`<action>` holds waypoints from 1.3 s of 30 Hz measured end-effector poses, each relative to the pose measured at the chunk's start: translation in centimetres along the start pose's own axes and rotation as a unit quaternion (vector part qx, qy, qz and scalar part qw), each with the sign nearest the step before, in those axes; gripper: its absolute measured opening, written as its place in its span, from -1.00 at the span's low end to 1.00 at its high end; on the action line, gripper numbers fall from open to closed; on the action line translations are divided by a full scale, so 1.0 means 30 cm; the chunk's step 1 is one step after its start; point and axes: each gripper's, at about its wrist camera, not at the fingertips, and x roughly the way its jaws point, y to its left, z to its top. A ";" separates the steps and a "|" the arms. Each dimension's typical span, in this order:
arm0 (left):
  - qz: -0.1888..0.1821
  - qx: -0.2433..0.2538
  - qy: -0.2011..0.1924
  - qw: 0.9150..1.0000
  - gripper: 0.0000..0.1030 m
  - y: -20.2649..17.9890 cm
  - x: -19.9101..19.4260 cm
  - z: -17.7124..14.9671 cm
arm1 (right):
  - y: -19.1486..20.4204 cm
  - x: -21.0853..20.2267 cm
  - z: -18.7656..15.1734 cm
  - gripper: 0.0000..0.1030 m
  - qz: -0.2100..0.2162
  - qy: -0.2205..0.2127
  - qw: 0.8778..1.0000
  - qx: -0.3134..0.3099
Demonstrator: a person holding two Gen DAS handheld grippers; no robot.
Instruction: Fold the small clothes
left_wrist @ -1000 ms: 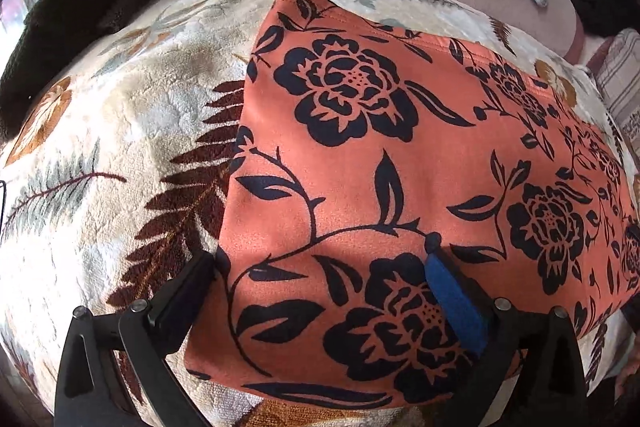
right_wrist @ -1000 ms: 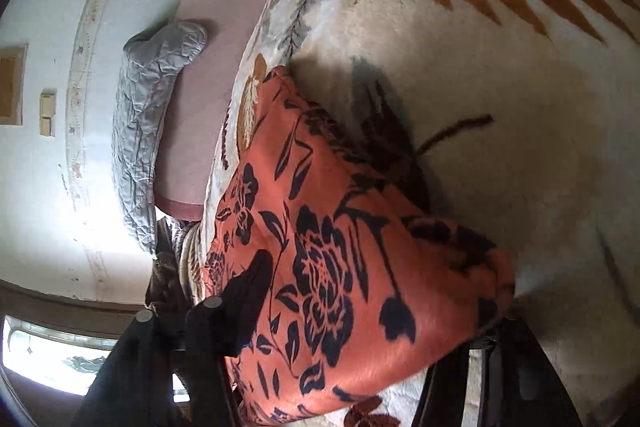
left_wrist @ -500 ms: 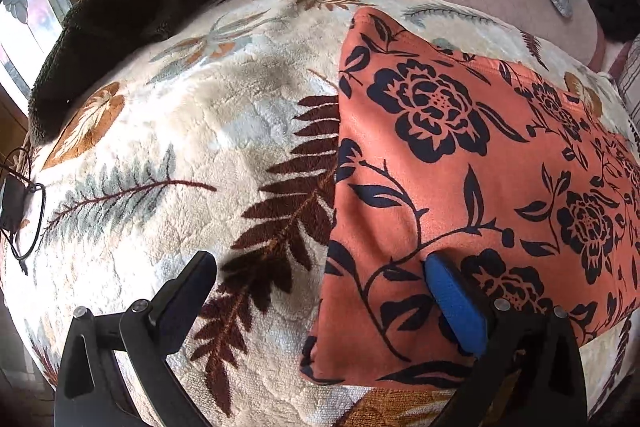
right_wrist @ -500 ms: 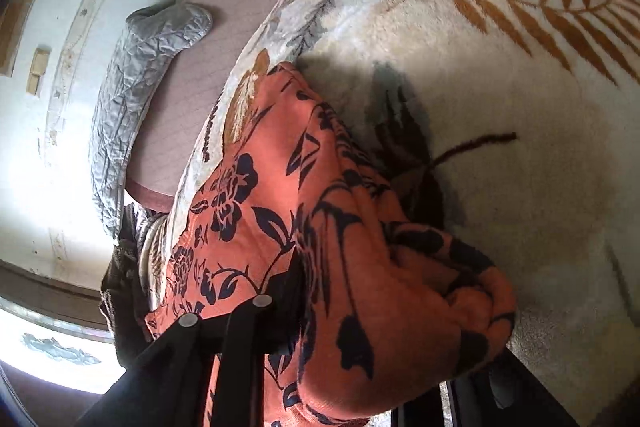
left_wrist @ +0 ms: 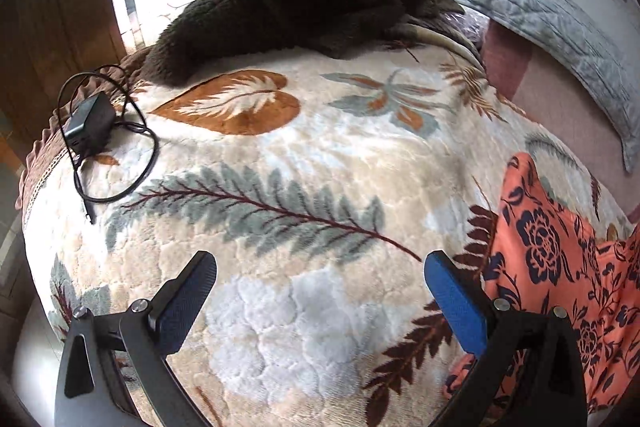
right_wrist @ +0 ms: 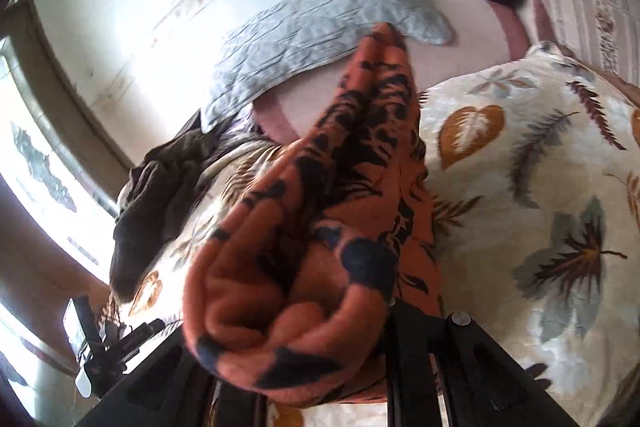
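At the far left of the bed lies a black charger (left_wrist: 89,121) with its cable (left_wrist: 138,163) looped round it, resting on the leaf-print blanket (left_wrist: 304,163). Beyond it, at the far edge, a brown fleece (left_wrist: 304,3) is heaped. My left gripper (left_wrist: 320,301) hangs over bare blanket with its fingers (left_wrist: 456,301) wide apart and nothing between them. Just right of my blue pad, the orange cloth (left_wrist: 560,267) with its dark flowers lies at the right edge of this view, touching nothing of that gripper. Far right, a grey pillow (left_wrist: 560,23) rests against the wall.

In my right-hand view the cloth (right_wrist: 320,247) fills the middle, bunched in thick folds and lifted off the blanket (right_wrist: 520,167), its far end trailing up and away from me. My right gripper (right_wrist: 304,359) has just been closing, and its jaws are now clamped on the near bunched end of the cloth, which hides most of them. The pillow (right_wrist: 312,39) lies behind it on a pink sheet (right_wrist: 460,27). At the lower left of this view my other gripper shows small.
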 end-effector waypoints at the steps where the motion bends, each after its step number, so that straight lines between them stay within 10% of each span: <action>1: 0.003 -0.008 -0.004 1.000 1.00 0.020 -0.005 0.000 | 0.052 0.036 -0.018 -0.70 0.009 0.014 1.000 -0.007; 9: 0.004 -0.035 -0.025 0.999 1.00 0.101 -0.021 0.023 | 0.287 0.388 -0.299 -0.46 0.042 0.172 0.984 -0.028; 11: -0.010 -0.030 -0.029 0.999 1.00 0.089 -0.033 0.025 | 0.291 0.364 -0.310 -0.18 0.075 0.161 0.983 -0.042; 13: -0.030 -0.023 -0.038 0.999 1.00 0.066 -0.046 0.029 | 0.285 0.335 -0.301 0.59 0.150 0.185 0.970 -0.052; 16: -0.079 -0.007 -0.056 0.995 1.00 0.020 -0.091 0.027 | 0.223 0.253 -0.272 0.59 0.199 0.194 0.959 -0.052; 20: -0.170 0.045 -0.059 0.983 1.00 -0.096 -0.152 -0.024 | 0.064 0.133 -0.167 0.48 0.175 0.119 0.977 -0.030; 22: -0.194 0.092 -0.052 0.975 1.00 -0.174 -0.182 -0.069 | -0.003 0.116 -0.130 -0.02 0.121 0.105 0.987 -0.031; 29: -0.103 0.218 0.028 0.970 1.00 -0.361 -0.065 -0.214 | -0.130 0.189 -0.179 -0.25 0.054 0.149 0.986 -0.048; 31: -0.117 0.208 0.036 0.970 0.81 -0.365 -0.034 -0.208 | -0.129 0.218 -0.210 -0.24 0.048 0.146 0.986 -0.060; 33: -0.157 0.188 0.039 0.969 0.10 -0.371 -0.013 -0.186 | -0.127 0.233 -0.216 -0.24 0.050 0.143 0.986 -0.064; 39: -0.062 0.242 -0.022 0.968 0.02 -0.488 0.055 -0.187 | -0.196 0.313 -0.180 -0.28 0.104 0.168 0.980 0.010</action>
